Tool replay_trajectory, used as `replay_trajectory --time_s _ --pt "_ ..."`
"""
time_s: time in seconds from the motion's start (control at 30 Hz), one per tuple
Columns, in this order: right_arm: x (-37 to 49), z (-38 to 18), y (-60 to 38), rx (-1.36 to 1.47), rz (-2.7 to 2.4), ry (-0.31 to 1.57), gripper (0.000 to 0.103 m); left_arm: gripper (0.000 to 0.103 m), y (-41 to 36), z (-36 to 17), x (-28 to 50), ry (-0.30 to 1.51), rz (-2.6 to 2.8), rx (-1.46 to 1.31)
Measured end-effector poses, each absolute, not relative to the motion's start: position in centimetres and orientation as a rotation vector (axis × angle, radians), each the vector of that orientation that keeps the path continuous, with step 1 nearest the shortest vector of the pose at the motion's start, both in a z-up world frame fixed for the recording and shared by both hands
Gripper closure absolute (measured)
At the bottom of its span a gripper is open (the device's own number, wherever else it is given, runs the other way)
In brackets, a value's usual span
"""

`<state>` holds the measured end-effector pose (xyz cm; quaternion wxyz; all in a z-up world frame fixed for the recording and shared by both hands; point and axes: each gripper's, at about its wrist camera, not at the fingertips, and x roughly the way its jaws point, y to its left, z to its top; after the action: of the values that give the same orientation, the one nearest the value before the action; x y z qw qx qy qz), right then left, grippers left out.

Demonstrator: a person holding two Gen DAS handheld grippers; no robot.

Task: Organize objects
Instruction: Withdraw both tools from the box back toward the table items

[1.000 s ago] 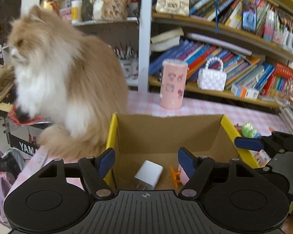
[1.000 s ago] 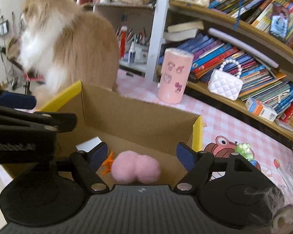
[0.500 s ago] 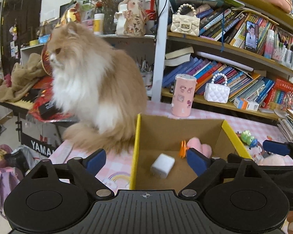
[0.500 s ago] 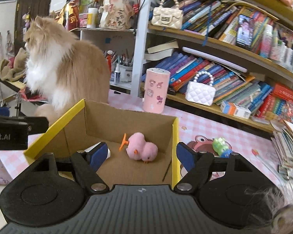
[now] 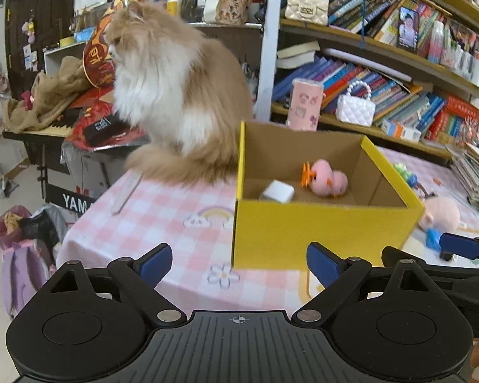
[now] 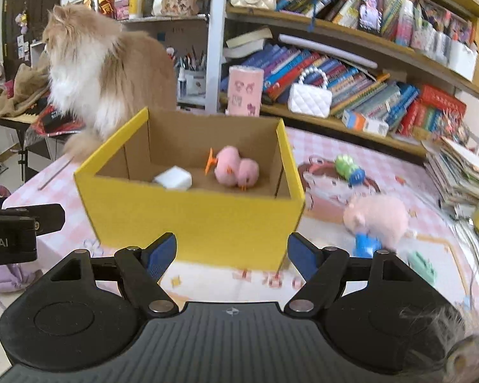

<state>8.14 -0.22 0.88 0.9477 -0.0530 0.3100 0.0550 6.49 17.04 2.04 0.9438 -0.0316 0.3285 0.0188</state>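
Note:
A yellow cardboard box (image 5: 322, 233) (image 6: 191, 223) stands on the pink checked tablecloth. Inside it lie a white charger block (image 5: 277, 191) (image 6: 173, 177) and a pink plush chick (image 5: 327, 178) (image 6: 236, 170). My left gripper (image 5: 239, 263) hangs open and empty in front of the box's near wall. My right gripper (image 6: 232, 255) is open and empty too, just before that wall. On the cloth right of the box lie a pink plush pig (image 6: 378, 218) (image 5: 440, 212), a blue toy (image 6: 365, 244) and a green toy (image 6: 346, 164).
A long-haired ginger and white cat (image 5: 172, 95) (image 6: 92, 73) sits on the table's back left corner, next to the box. A pink cup (image 6: 245, 91), a white quilted purse (image 6: 309, 99) and full bookshelves line the back. Stacked papers (image 6: 459, 175) lie at the right.
Both grippers have drawn back from over the box, so its yellow front wall now shows. The left jaws stand wider than before. The chick and charger stay inside the box.

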Motion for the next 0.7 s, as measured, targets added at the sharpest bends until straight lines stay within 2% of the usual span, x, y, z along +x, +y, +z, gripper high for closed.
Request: replay_trajectory --time_s 0.7 --pt "0.8 -0.8 -2.8 -0.01 -0.039 0.691 0.026 0.009 14.8 0.1 1.7 0.746 -0.089 -0.018"
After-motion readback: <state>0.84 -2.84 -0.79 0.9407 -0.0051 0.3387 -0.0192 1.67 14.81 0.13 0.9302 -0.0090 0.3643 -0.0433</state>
